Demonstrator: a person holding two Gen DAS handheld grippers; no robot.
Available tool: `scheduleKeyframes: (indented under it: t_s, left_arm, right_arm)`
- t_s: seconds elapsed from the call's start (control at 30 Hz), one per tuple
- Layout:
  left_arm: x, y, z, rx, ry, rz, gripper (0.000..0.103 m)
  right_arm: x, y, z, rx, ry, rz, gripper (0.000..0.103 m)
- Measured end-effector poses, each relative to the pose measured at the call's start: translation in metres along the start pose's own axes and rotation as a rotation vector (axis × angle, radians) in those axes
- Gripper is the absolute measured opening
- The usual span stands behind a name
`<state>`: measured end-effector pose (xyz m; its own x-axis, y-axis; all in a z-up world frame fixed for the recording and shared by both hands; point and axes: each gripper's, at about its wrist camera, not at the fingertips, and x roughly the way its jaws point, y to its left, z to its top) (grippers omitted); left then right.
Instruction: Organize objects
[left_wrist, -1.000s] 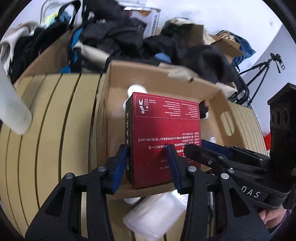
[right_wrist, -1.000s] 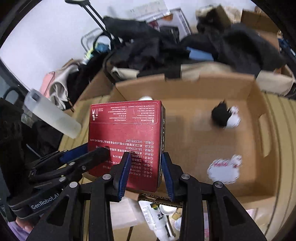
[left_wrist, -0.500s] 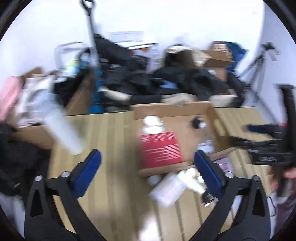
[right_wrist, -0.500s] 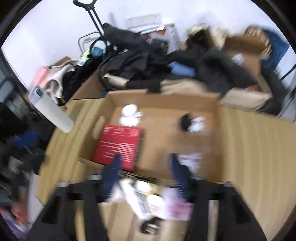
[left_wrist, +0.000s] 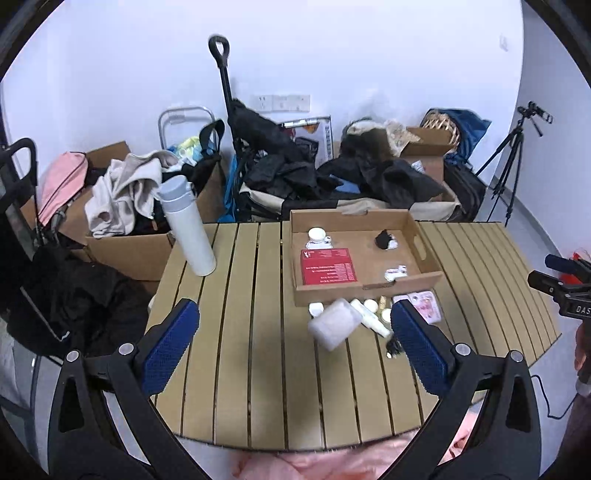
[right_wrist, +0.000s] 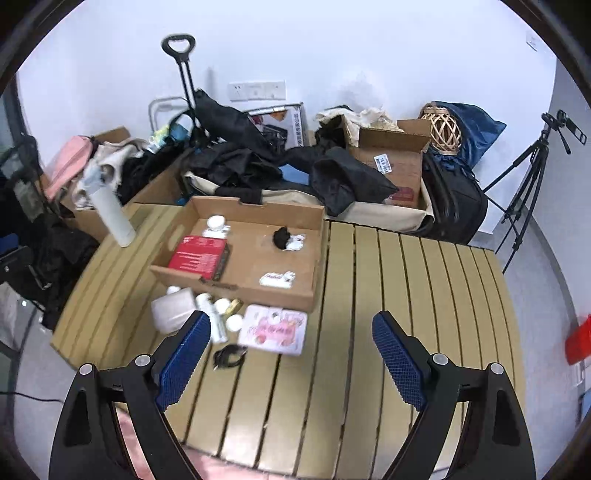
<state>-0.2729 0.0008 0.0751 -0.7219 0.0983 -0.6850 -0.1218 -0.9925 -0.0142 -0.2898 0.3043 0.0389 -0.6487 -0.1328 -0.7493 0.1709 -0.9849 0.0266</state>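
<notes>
Both grippers stand wide and empty. A second ago the left gripper and the right gripper were each clamped on a side of the red box, holding it over the cardboard tray; now their blue pads are spread with nothing between them, and both have pulled well back and up from the surface.

From the left wrist view, the red box lies flat at 12 o'clock from the gripper, inside the cardboard tray, against its left wall near the front. A white jar sits just behind it at the tray's back left corner, with a black-and-white item toward the back right and a small white packet near the front right.

So the box looks placed, and that step seems finished. What is left lies loose in front of the tray: a frosted white container, several small bottles beside it, a pink pack and a small black clip. These sit at about 11 o'clock of the right gripper, near its left pad, so one of them is probably the next pick. A tall white flask stands well apart at 10 o'clock of the left gripper.
</notes>
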Motion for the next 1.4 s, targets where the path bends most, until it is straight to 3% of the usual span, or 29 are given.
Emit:
scheduleKeyframes:
  t_s: [0.13, 0.23, 0.33, 0.4, 0.47, 0.63, 0.8, 0.9, 0.97, 1.03, 1.23, 1.33, 1.4]
  left_arm:
    - [-0.054, -0.004, -0.061, 0.027, -0.056, -0.074, 0.103]
    - [-0.083, -0.005, -0.115, 0.051, -0.066, -0.087, 0.103]
    - [-0.089, -0.001, -0.165, -0.007, 0.031, -0.124, 0.103]
    - [-0.082, -0.004, -0.183, -0.007, 0.121, -0.143, 0.103]
    - [-0.074, -0.009, -0.188, 0.011, 0.149, -0.132, 0.103]
    - [-0.065, -0.016, -0.178, -0.003, 0.120, -0.148, 0.103]
    - [-0.036, -0.024, -0.174, 0.053, 0.110, -0.138, 0.103]
    - [0.008, -0.032, -0.170, 0.076, 0.117, -0.100, 0.103]
    - [0.042, -0.038, -0.164, 0.088, 0.145, -0.122, 0.103]
    - [0.077, -0.039, -0.149, 0.110, 0.122, -0.130, 0.103]
    - [0.188, -0.030, -0.095, 0.098, 0.129, -0.122, 0.103]
    - [0.229, -0.037, -0.084, 0.112, 0.140, -0.217, 0.103]
    - [0.251, -0.047, -0.084, 0.166, 0.142, -0.192, 0.103]
  right_arm:
    - [-0.048, 0.012, -0.059, 0.008, -0.120, 0.035, 0.092]
    - [-0.073, 0.026, -0.116, -0.002, -0.124, 0.070, 0.092]
    - [-0.101, 0.045, -0.176, 0.013, -0.126, 0.117, 0.092]
    - [-0.108, 0.047, -0.199, 0.050, -0.115, 0.169, 0.092]
    - [-0.110, 0.050, -0.211, 0.068, -0.099, 0.223, 0.092]
    - [-0.099, 0.058, -0.204, 0.055, -0.114, 0.179, 0.092]
    - [-0.070, 0.056, -0.201, 0.042, -0.083, 0.173, 0.092]
    - [-0.038, 0.049, -0.195, 0.054, -0.046, 0.163, 0.090]
    - [-0.010, 0.044, -0.189, 0.059, -0.028, 0.142, 0.090]
    - [0.022, 0.041, -0.182, 0.060, 0.009, 0.125, 0.090]
    - [0.091, 0.046, -0.153, 0.059, 0.060, 0.189, 0.090]
    - [0.121, 0.052, -0.136, 0.053, 0.058, 0.206, 0.090]
    - [0.144, 0.054, -0.123, 0.073, 0.073, 0.219, 0.090]
